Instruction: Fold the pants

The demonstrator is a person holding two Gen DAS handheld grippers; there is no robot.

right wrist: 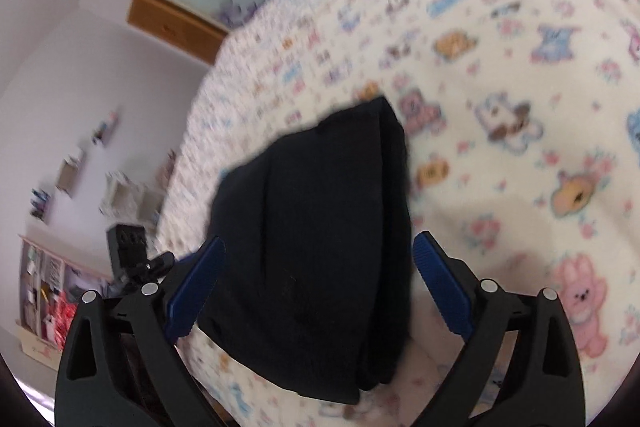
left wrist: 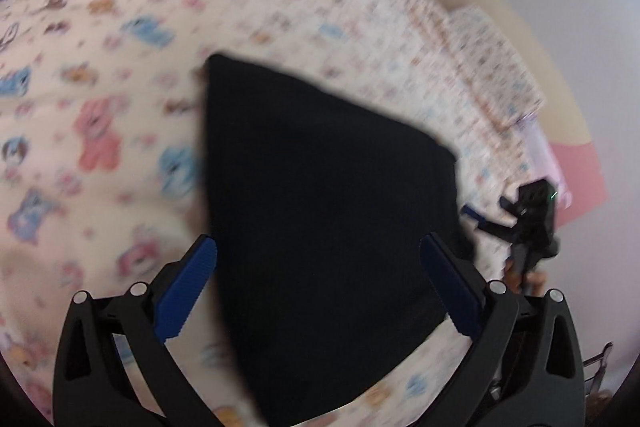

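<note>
The black pants (left wrist: 320,211) lie folded into a compact bundle on a bed with a cartoon-print sheet (left wrist: 100,75). In the left wrist view my left gripper (left wrist: 318,247) is open, its blue pads wide apart above the bundle, holding nothing. The right gripper (left wrist: 476,217) shows at the bundle's right edge. In the right wrist view the pants (right wrist: 316,227) show stacked layers along their right side. My right gripper (right wrist: 318,247) is open over them and empty. The left gripper's body (right wrist: 128,255) shows at the left.
The bed sheet (right wrist: 500,67) spreads around the pants on all sides. A wall (right wrist: 60,87) with small shelves and a wooden cabinet (right wrist: 172,27) stand beyond the bed's edge. A patterned pillow (left wrist: 492,67) lies at the bed's far right.
</note>
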